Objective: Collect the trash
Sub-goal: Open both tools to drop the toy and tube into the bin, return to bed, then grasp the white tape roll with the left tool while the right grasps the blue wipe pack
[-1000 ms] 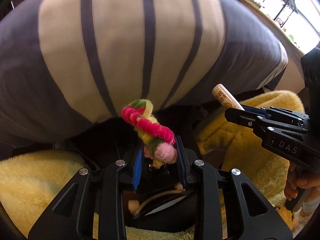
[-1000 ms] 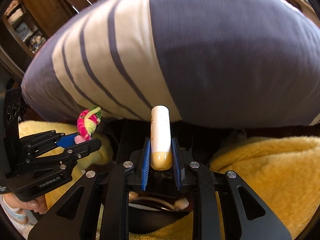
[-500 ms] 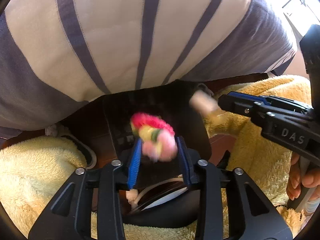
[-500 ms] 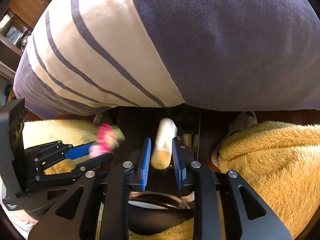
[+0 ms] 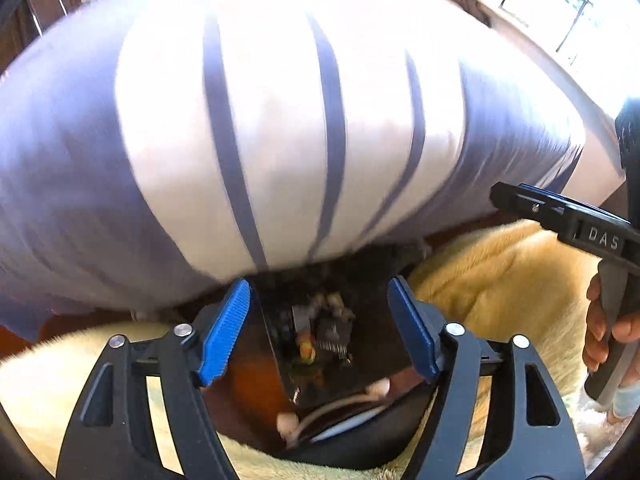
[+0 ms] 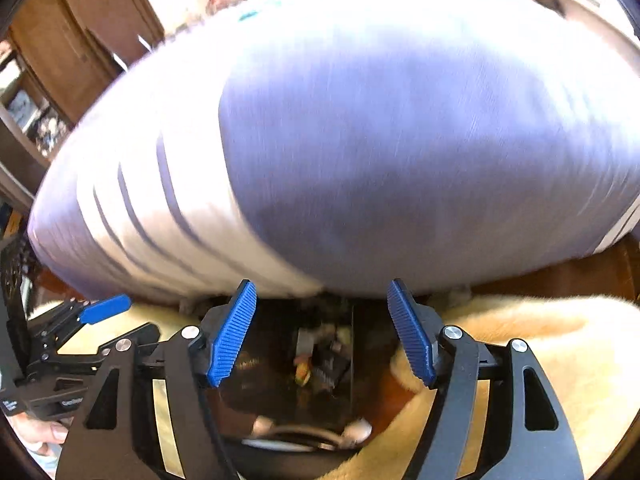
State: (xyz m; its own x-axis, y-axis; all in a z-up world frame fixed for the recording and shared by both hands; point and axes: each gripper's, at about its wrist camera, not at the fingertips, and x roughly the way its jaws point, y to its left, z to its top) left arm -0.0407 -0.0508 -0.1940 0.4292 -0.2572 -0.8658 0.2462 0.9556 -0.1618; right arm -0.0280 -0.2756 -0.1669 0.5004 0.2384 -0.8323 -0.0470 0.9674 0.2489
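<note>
The left gripper (image 5: 318,326) is held with its blue pads spread wide and nothing between them; the right gripper (image 6: 322,330) is likewise spread and empty. Both are poised side by side above a dark bin (image 5: 360,376) on the floor, a stance judged to suit dropping things straight down into it. Inside the bin, small pieces of trash (image 5: 320,332) are seen heaped together, a pink-and-yellow scrap among them; the same heap (image 6: 316,356) is shown in the right view. Finer detail is lost to blur.

The bin is hemmed in closely. A large striped cushion (image 5: 280,120) bulges over its far edge, almost overhanging the opening, and a yellow fleece blanket (image 5: 500,280) is pressed against it on both sides. Open room is therefore found only upward and back toward the holder; a forward move would likely be met by the cushion. The right tool's handle is seen gripped in a hand (image 5: 608,332) at the frame's edge, close beside the left gripper, so sideways clearance between the tools is judged slim.
</note>
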